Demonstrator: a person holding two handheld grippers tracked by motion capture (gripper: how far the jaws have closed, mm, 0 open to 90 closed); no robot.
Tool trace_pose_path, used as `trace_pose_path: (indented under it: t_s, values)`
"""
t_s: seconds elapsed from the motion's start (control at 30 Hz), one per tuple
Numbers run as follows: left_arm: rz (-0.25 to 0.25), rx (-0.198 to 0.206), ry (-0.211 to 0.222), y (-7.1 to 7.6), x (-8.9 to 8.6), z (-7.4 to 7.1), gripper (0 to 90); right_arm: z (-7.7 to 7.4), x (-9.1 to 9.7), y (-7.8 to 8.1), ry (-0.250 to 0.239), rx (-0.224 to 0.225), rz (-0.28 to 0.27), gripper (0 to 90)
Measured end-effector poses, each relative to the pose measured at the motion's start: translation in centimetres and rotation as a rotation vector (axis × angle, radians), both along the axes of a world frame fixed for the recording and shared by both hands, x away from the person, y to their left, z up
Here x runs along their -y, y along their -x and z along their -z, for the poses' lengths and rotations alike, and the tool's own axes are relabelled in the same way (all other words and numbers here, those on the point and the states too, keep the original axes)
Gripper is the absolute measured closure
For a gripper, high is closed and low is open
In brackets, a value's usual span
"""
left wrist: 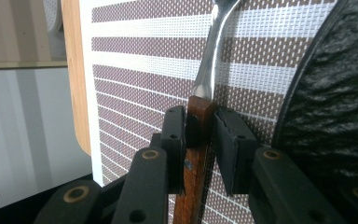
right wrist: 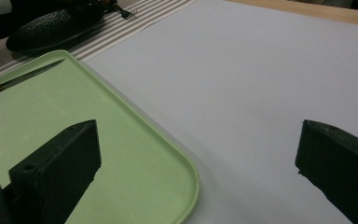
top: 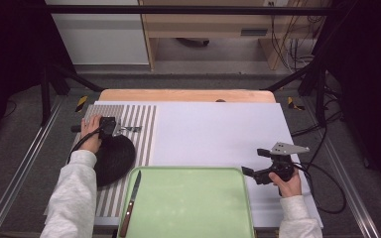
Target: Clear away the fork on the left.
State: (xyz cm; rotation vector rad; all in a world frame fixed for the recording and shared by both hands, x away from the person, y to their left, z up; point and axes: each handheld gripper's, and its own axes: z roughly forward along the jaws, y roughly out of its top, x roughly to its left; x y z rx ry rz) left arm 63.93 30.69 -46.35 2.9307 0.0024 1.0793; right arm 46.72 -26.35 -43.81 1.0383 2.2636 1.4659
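The wooden-handled fork (left wrist: 200, 140) is being pinched by the left gripper (left wrist: 200, 135) over the striped placemat (left wrist: 135, 70), probably for setting beside the black plate (top: 113, 157), while the right gripper (right wrist: 198, 154) is being held wide open and empty near the green tray (right wrist: 135, 154).

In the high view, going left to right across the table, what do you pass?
Left gripper closed around a wooden-handled fork on the striped placemat → green tray → bare white table surface → right gripper, jaws open and empty.
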Motion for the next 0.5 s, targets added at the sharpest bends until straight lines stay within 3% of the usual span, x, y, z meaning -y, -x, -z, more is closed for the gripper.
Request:
trace_pose_path:
  t_s: [0.33, 0.5]
  values:
    - [0.028, 0.007, -0.058, 0.12, 0.35, 0.09, 76.7, -0.05, 0.03, 0.04, -0.006, 0.002, 0.001, 0.5]
    - [0.019, 0.010, -0.038, 0.22, 0.25, 0.06, 77.0, -0.08, 0.08, 0.05, -0.006, 0.003, 0.003, 0.5]
